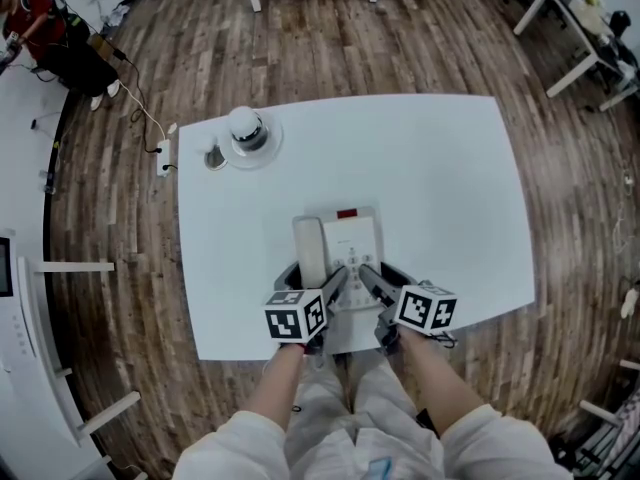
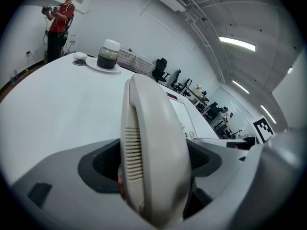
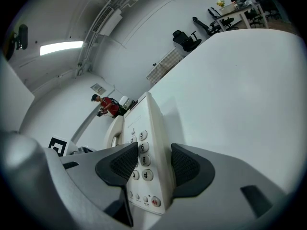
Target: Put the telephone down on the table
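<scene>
A cream desk telephone [image 1: 352,240] with its handset [image 1: 310,251] in the cradle sits over the near edge of the white table [image 1: 440,178]. My left gripper [image 1: 330,286] is shut on the handset [image 2: 153,143], whose lower end sits between both dark pads. My right gripper [image 1: 372,280] is shut on the phone body's right edge [image 3: 149,143], one pad on the keypad face and one on the underside. Whether the phone rests on the table or hangs just above it, I cannot tell.
A white-lidded jar [image 1: 245,126] stands on a white plate at the table's far left, with a small round dish [image 1: 214,157] beside it. A power strip [image 1: 163,156] hangs at the left edge. A person in red [image 1: 22,13] stands far off.
</scene>
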`<action>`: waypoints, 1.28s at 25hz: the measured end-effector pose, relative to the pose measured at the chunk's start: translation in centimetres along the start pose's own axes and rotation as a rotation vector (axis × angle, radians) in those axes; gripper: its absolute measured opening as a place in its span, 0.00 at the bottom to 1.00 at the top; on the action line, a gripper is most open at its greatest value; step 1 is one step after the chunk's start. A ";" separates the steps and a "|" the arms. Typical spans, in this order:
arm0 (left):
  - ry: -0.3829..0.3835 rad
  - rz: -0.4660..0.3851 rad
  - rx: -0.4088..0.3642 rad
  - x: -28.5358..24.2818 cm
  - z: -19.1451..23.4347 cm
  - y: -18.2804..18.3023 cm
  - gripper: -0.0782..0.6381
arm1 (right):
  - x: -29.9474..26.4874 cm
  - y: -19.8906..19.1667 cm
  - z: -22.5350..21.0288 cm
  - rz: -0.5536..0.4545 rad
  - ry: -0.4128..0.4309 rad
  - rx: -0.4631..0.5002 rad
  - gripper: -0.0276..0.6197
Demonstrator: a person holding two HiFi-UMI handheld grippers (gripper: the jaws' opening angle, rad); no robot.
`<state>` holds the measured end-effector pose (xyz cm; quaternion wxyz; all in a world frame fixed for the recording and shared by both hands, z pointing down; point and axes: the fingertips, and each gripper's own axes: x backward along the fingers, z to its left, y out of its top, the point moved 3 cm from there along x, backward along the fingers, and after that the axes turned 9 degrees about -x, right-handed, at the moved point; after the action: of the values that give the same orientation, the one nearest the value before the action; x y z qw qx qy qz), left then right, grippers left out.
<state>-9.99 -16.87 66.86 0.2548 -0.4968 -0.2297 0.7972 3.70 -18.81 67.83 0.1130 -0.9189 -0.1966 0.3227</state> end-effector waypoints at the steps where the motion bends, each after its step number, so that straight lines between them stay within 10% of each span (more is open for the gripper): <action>1: 0.002 0.002 0.000 0.0 0.1 0.0 0.66 | -0.1 0.0 -0.1 0.000 -0.004 0.004 0.40; 32: 0.041 0.005 -0.137 5.0 -1.4 1.9 0.71 | 2.7 0.6 4.1 0.081 -0.043 0.351 0.41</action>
<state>-10.99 -15.01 61.71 0.2231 -0.5296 -0.2774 0.7700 3.15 -17.84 63.03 0.2542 -0.8853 -0.1025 0.3757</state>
